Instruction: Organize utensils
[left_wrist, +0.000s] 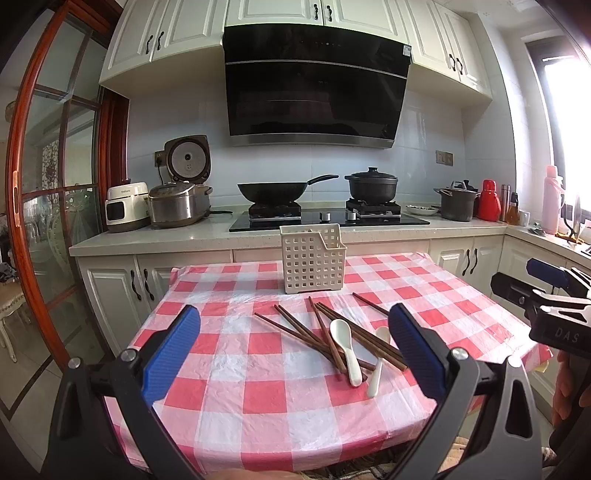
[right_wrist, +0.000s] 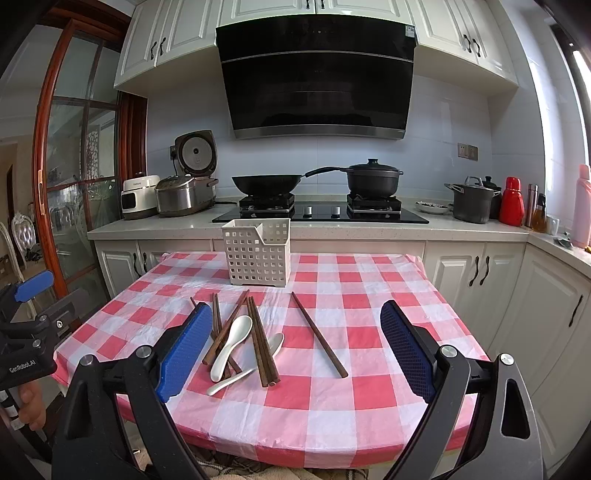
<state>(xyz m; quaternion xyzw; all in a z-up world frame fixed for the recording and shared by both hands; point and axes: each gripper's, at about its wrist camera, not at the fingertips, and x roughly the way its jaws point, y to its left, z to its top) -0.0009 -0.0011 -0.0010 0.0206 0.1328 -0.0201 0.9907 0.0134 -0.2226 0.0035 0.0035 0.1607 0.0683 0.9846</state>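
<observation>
Two tools, left tool and right tool, gape wide above chopsticks and spoons; basket stands far.

- The right finger of the left gripper covers part of the chopsticks and the bowl of one white spoon in the left wrist view.
- The right gripper's left finger hides the near ends of several chopsticks.
- The perforated basket's interior cannot be seen from either camera.
- The table's near edge disappears behind both grippers' frames.
- The hand holding the right gripper is cut off at the frame edge.
</observation>
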